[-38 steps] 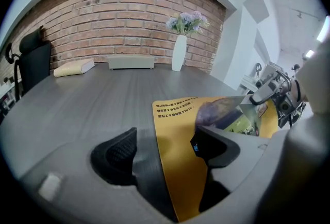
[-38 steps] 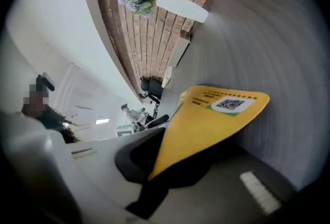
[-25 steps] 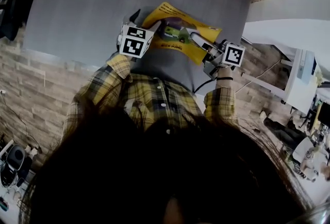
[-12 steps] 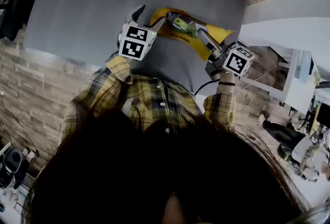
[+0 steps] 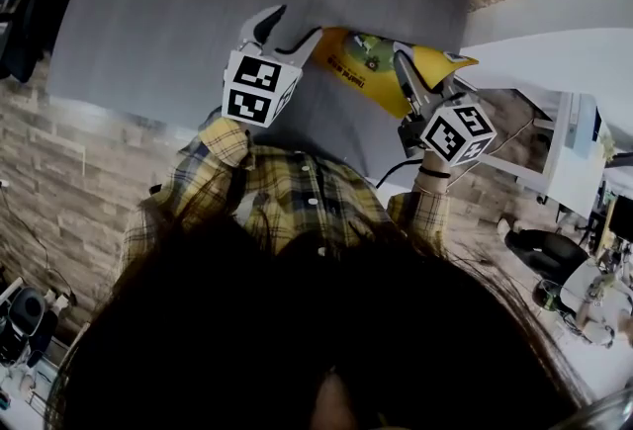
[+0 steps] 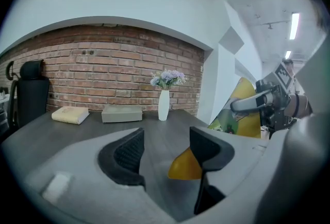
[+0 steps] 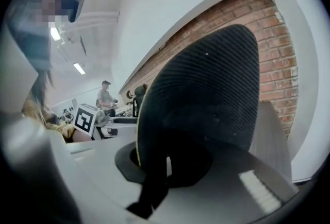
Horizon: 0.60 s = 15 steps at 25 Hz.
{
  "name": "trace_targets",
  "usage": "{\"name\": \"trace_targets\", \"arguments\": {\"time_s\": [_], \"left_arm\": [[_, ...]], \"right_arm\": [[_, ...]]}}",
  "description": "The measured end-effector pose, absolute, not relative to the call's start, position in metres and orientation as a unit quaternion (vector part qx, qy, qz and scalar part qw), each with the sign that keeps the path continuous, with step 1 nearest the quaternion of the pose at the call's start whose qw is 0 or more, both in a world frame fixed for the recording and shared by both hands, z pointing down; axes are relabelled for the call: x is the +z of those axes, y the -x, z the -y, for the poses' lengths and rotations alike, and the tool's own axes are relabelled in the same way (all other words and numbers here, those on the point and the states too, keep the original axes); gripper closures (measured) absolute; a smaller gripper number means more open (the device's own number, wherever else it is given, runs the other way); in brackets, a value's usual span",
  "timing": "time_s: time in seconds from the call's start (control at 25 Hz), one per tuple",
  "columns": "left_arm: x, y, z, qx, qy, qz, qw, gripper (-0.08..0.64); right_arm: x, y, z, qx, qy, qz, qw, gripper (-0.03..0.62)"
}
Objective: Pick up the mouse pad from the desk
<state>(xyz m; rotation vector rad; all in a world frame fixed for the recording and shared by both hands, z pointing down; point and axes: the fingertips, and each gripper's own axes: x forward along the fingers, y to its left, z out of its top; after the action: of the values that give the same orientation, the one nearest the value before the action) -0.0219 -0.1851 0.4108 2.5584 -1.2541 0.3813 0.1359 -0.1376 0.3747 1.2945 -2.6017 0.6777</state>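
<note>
The yellow mouse pad is lifted off the grey desk and tilted. My right gripper is shut on its right edge. In the right gripper view the pad's black textured underside fills the frame above the right gripper. My left gripper stands at the pad's left corner. Its jaws have just been closing and still stand apart. In the left gripper view a yellow corner of the mouse pad shows between the jaws of the left gripper, close to the right finger; neither pad presses on it.
At the desk's far edge against the brick wall stand a white vase with flowers, a grey box and a cream book. A black chair is at the left. A person stands far off in the room.
Both grippers have risen. The mouse pad, lying nearly flat on the desk before, has come up with the right gripper and tilted. The left gripper's jaws have narrowed.
</note>
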Motion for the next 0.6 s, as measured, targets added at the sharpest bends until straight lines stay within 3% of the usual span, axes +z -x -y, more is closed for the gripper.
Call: {"name": "trace_targets", "arguments": {"time_s": [0.32, 0.6], "left_arm": [[0.383, 0.016, 0.178, 0.094, -0.892, 0.425, 0.121, 0.368], [0.371, 0.017, 0.171, 0.082, -0.895, 0.425, 0.111, 0.437]], "right_arm": [[0.346, -0.146, 0.142, 0.158, -0.497, 0.852, 0.048, 0.578], [0.341, -0.142, 0.141, 0.105, -0.527, 0.839, 0.080, 0.578]]}}
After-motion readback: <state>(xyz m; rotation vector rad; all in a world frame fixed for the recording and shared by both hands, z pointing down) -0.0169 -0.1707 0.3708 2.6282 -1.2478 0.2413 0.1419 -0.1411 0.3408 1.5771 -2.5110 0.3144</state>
